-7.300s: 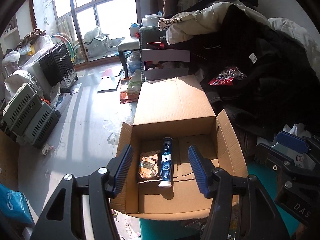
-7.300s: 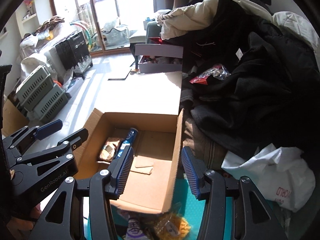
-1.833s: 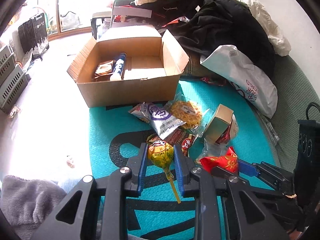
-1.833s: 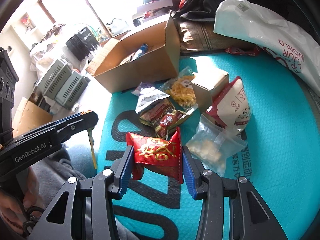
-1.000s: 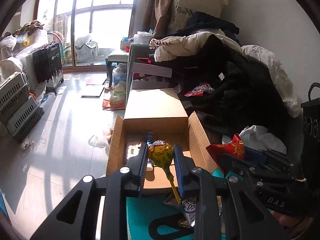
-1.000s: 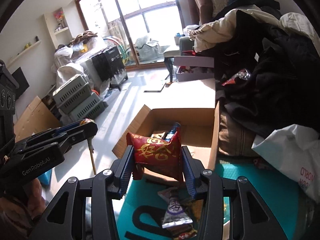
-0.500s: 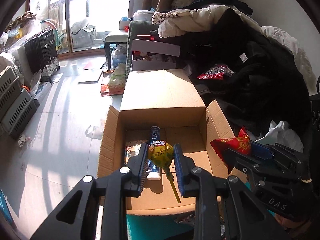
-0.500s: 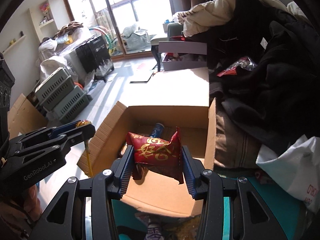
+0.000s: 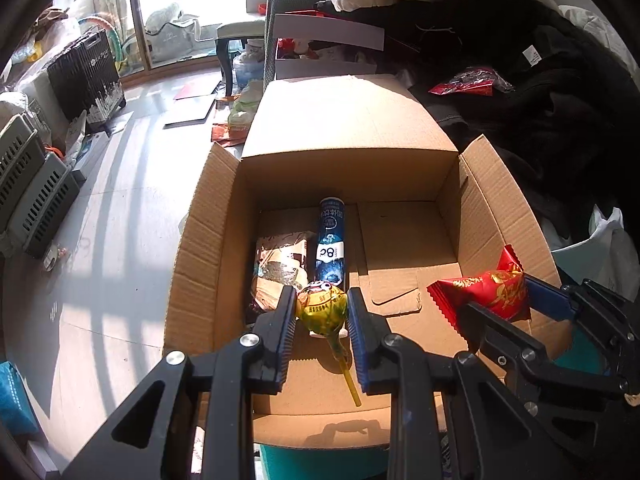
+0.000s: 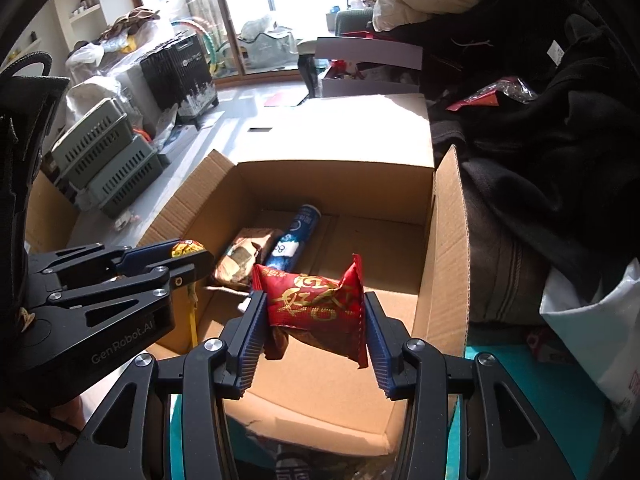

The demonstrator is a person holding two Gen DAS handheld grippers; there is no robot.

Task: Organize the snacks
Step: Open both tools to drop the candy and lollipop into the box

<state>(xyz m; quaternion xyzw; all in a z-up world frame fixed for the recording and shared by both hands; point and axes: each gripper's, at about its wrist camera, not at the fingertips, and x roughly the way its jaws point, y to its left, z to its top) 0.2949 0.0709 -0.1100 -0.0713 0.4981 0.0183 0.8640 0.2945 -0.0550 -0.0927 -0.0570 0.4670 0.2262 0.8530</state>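
I have both loads over the open cardboard box [image 9: 496,216], and what matters now is where each one hangs relative to the bare floor of the box. My left gripper [image 9: 322,320] pinches the head of a yellow lollipop [image 9: 321,307], jaws pressed tight against it, the stick trailing back toward me and down. It hangs over the near-left part of the box, right above the near ends of the brown snack packet [image 9: 280,270] and the blue tube [image 9: 331,246], which both lie with their long axes running near to far along the left side. My right gripper [image 10: 316,330] clamps a red snack pouch [image 10: 316,300] across its width, pads bearing on both its side edges. That pouch hangs to the right of the tube, over the bare cardboard in the middle and right of the box. I judge the pouch has the clearer drop; the lollipop would land on top of the packet or tube unless I shift it toward the near wall.
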